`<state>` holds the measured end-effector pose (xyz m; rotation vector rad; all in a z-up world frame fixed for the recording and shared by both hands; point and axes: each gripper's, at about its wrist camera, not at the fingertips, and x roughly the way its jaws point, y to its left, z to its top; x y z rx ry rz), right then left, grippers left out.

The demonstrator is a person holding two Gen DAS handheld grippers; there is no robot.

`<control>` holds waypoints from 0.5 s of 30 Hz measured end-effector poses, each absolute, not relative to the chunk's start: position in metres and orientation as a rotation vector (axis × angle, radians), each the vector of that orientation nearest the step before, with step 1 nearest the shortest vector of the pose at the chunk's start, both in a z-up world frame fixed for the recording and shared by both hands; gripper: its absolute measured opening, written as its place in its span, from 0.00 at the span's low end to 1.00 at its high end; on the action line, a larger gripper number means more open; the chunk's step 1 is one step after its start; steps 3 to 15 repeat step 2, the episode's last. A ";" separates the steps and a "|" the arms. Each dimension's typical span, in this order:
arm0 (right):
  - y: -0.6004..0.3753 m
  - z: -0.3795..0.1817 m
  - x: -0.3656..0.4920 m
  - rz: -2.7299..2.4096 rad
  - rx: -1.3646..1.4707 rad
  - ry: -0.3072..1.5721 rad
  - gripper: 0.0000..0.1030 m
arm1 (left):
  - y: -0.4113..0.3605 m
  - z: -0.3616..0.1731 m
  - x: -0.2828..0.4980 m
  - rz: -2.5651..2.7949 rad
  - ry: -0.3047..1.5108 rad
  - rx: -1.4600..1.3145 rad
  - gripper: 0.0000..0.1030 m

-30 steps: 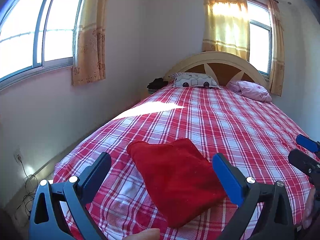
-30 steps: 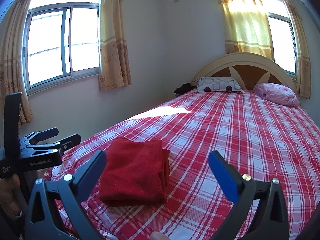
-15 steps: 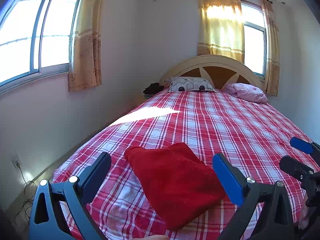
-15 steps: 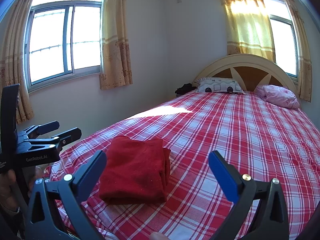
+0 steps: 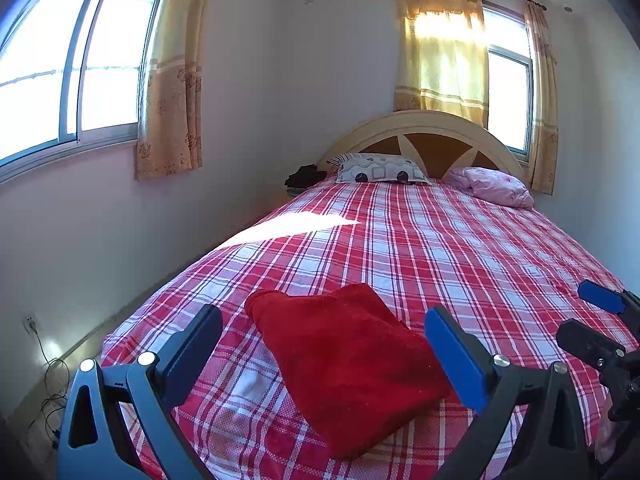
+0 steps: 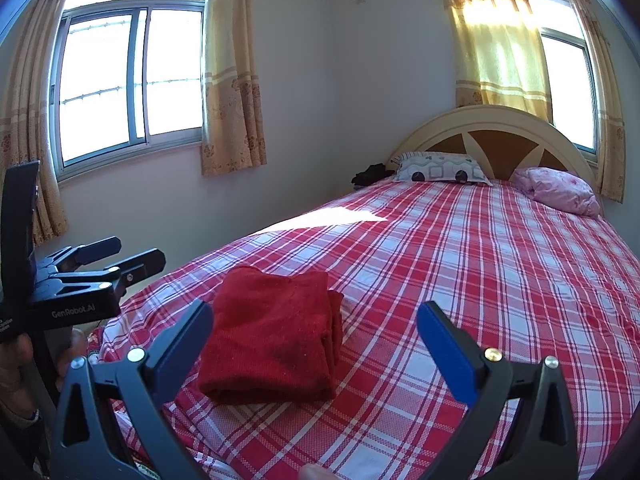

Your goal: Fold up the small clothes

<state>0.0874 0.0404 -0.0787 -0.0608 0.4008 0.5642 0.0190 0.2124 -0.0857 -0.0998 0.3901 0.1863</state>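
A folded red garment (image 5: 344,364) lies flat near the foot corner of a bed with a red and white plaid sheet (image 5: 460,248). My left gripper (image 5: 322,326) hovers above and short of it, open, nothing between its fingers. In the right wrist view the same red garment (image 6: 272,340) shows its stacked folded edges on the right side. My right gripper (image 6: 314,322) stands open and empty, held back from the bed. The left gripper (image 6: 132,256) also appears at the left of that view, and the right gripper (image 5: 592,320) at the right edge of the left wrist view.
A patterned pillow (image 5: 380,168) and a pink pillow (image 5: 492,188) lie by the arched headboard (image 5: 424,136). A dark pile (image 5: 304,178) sits beside the bed's head. A wall with a window (image 6: 128,80) runs along the left; cables (image 5: 52,392) lie on the floor.
Both grippers have drawn back and tilted up slightly, so the red garment sits a little lower and farther in view. The garment has not moved; both stay open.
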 end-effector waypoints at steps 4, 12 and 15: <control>0.040 -0.079 0.087 0.564 -0.060 0.401 1.00 | 0.212 -0.086 0.020 0.184 0.387 -0.099 0.98; 0.040 -0.079 0.087 0.564 -0.060 0.401 1.00 | 0.212 -0.086 0.020 0.184 0.387 -0.099 0.98; 0.040 -0.079 0.087 0.564 -0.060 0.401 1.00 | 0.212 -0.086 0.020 0.184 0.387 -0.099 0.98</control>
